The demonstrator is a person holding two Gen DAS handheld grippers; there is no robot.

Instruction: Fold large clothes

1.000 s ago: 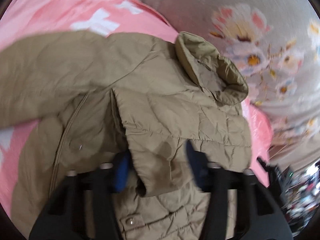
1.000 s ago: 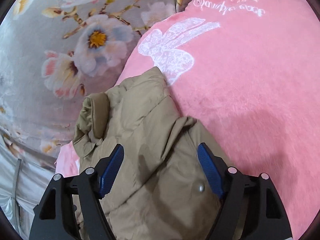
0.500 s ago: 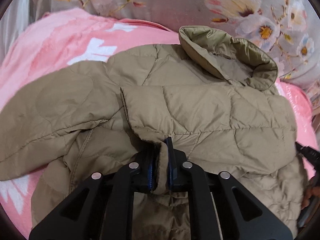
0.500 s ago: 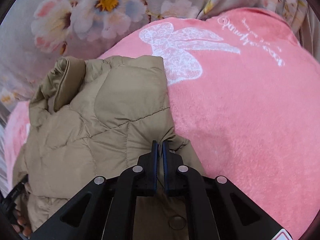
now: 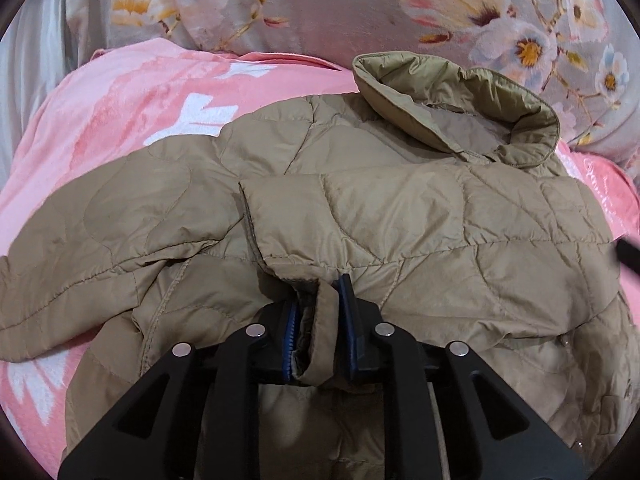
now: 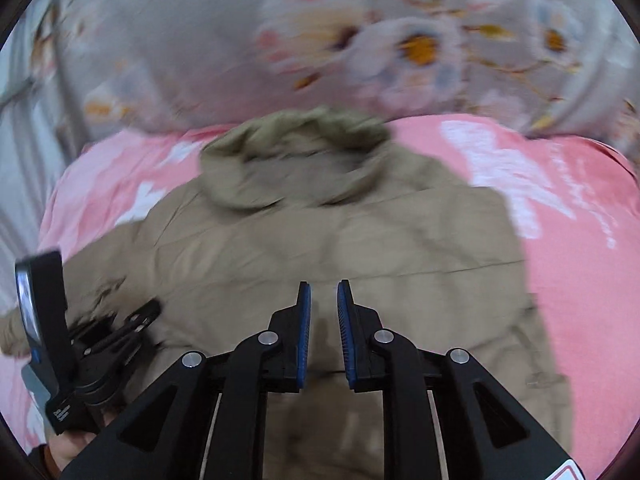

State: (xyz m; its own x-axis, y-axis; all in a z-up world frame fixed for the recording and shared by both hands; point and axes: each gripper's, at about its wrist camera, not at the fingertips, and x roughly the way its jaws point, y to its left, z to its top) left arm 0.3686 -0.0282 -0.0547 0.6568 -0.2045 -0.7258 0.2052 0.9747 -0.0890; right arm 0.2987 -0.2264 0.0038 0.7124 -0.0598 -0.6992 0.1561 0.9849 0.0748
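A tan quilted jacket [image 5: 400,208] lies spread on a pink blanket [image 5: 140,112], its stand-up collar [image 5: 460,112] at the far side. My left gripper [image 5: 318,284] has a raised fold of the jacket's edge between its blue pads, and its jaws are opening slightly. In the right wrist view, which is blurred, the jacket [image 6: 340,240] fills the middle. My right gripper [image 6: 323,292] hovers over it, jaws opening to a narrow gap with nothing between them. The left gripper [image 6: 100,344] shows at that view's left edge.
Grey floral bedding [image 5: 320,8] rises behind the blanket. The pink blanket [image 6: 580,320] carries white prints on both sides of the jacket. A person's hand [image 6: 68,452] holds the left gripper at the lower left of the right wrist view.
The left gripper closed on the jacket's fold, then eased a little wider. The right gripper shut on the jacket's edge, let go, and swung left across the jacket while rolling.
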